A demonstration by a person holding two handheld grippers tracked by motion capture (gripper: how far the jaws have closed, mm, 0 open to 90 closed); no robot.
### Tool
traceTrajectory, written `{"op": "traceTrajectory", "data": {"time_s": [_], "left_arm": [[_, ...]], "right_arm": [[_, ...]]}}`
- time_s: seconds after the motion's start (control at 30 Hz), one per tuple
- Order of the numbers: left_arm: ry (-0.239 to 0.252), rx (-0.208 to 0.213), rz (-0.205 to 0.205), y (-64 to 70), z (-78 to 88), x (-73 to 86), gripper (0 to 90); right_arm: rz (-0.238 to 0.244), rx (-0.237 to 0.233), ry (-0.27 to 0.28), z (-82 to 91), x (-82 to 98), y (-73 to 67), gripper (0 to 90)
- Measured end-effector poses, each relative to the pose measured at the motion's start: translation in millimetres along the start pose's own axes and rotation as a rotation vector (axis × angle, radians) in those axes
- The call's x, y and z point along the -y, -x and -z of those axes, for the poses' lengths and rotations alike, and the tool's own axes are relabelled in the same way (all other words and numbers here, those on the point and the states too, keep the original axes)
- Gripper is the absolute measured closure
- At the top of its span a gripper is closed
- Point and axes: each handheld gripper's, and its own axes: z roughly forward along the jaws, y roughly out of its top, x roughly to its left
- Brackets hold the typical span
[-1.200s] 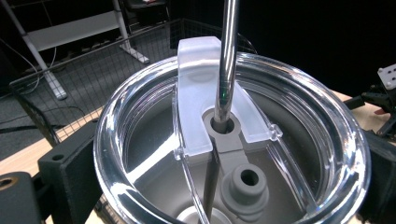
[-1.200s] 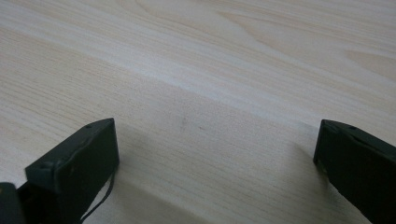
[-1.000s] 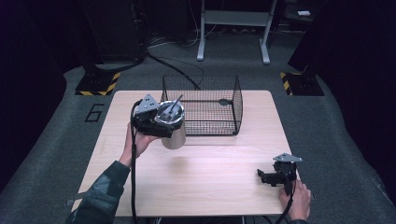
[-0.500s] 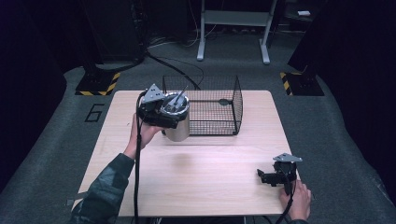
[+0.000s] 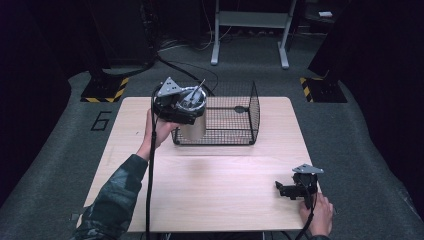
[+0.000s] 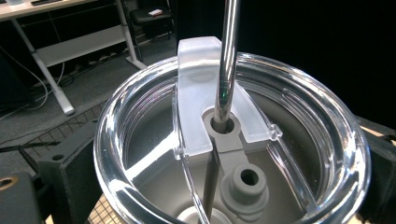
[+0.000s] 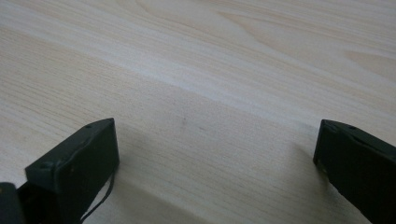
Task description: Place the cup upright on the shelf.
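A steel tumbler [image 5: 193,121] with a clear lid [image 6: 140,154] and a metal straw [image 6: 227,60] is at the left end of a black wire basket [image 5: 252,107]. Its lower part shows behind the basket's front mesh; whether it rests on the bottom I cannot tell. My left gripper [image 5: 186,111] is shut on the tumbler just below the lid, with black fingers [image 6: 65,172] on both sides of it. At the table's front right, my right gripper [image 5: 281,190] rests open on the bare wood, and its jaws [image 7: 215,154] stand wide apart with nothing between them.
The light wooden table [image 5: 215,175] stands on grey carpet. The basket sits at the table's far middle. Beyond the table are a white metal stand [image 5: 250,30], floor cables and yellow-black striped feet [image 5: 105,90].
My left gripper has carried the tumbler away from the person and to the right, from in front of the basket to its left end. The right gripper has stayed put.
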Motion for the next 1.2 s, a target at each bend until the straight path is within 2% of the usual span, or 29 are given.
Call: {"op": "traceTrajectory", "data": {"time_s": [0.37,0.6,0.9,1.0,1.2], "left_arm": [[-0.003,-0.007,0.011,-5.5,-20.6,-14.7,4.0],[-0.005,-0.027,0.018,-10.8,-33.4,-21.2,4.0],[-0.015,-0.048,0.026,-14.6,-50.0,-24.0,4.0],[-0.011,-0.055,0.044,-14.9,-55.9,-23.6,4.0],[-0.024,-0.073,0.054,-18.1,-67.8,-23.0,4.0]], "right_arm": [[-0.002,0.000,0.000,0.1,0.0,-0.1,0.0],[0.002,-0.001,0.000,-0.1,0.0,0.2,0.0],[0.001,-0.001,0.001,-0.1,0.0,0.1,0.0],[0.001,-0.001,0.001,-0.1,0.0,0.1,0.0],[-0.009,0.000,0.001,0.0,-0.1,-0.5,0.0]]}}
